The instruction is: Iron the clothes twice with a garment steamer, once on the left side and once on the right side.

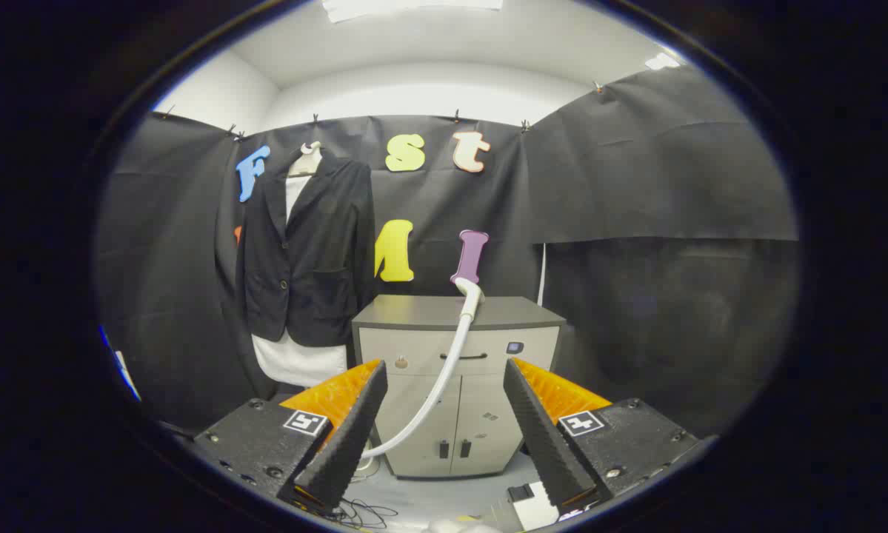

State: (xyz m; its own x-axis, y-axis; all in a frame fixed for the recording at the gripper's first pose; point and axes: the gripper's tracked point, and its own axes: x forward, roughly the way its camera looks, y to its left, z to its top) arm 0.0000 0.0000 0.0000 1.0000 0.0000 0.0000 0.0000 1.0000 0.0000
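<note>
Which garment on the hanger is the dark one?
The black blazer, worn over a white garment showing below its hem. The open hand-held gripper holds nothing.

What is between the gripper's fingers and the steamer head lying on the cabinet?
In the gripper view, the open gripper has nothing between its fingers. Beyond them stands the grey cabinet; the white hose runs up its front to the steamer head on top.

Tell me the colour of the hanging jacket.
Black, over a white garment, seen in the gripper view. The jacket hangs well beyond the open gripper.
</note>
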